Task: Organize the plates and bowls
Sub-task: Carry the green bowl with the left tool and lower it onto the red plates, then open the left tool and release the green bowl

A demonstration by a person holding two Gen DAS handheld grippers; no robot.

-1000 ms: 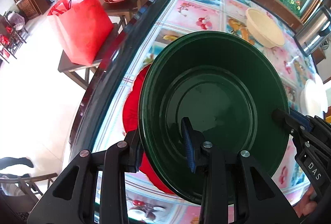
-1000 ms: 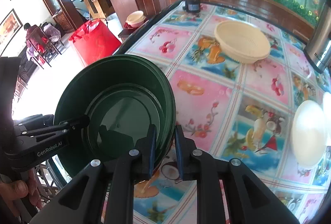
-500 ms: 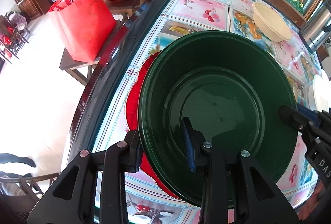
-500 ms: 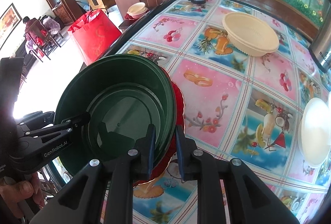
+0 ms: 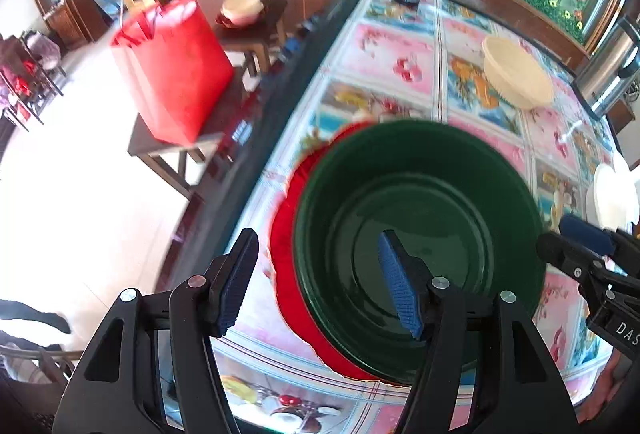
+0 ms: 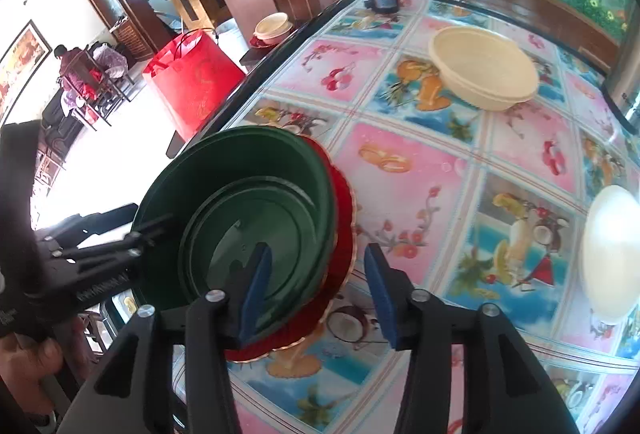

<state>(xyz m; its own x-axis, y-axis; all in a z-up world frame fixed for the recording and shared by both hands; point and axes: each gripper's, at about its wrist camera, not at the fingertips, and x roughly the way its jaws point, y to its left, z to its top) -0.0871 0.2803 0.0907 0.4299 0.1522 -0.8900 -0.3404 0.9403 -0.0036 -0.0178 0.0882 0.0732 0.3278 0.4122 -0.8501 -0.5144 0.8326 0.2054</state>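
Observation:
A dark green bowl (image 5: 440, 201) (image 6: 240, 185) rests inside a red scalloped plate (image 5: 286, 234) (image 6: 344, 234) on the fruit-patterned table, close to its left edge. My left gripper (image 5: 318, 280) straddles the bowl's near rim, one pad inside and one outside. Its jaws are opening and the pads stand clear of the rim. My right gripper (image 6: 320, 286) straddles the opposite rim the same way, also opening with its pads off the bowl. Each gripper shows in the other's view: the right gripper (image 5: 560, 238) and the left gripper (image 6: 148, 222).
A cream bowl (image 6: 480, 65) sits at the table's far side and a white plate (image 6: 612, 254) at its right. The dark table edge (image 5: 248, 153) runs just left of the stack. Beyond it are a red bag (image 5: 172, 69) on a stool and a steel urn (image 5: 608, 73).
Both grippers were shut on the green bowl's rim; both have opened and let it go. The bowl has settled onto the red plate. The left gripper has drawn up and back slightly.

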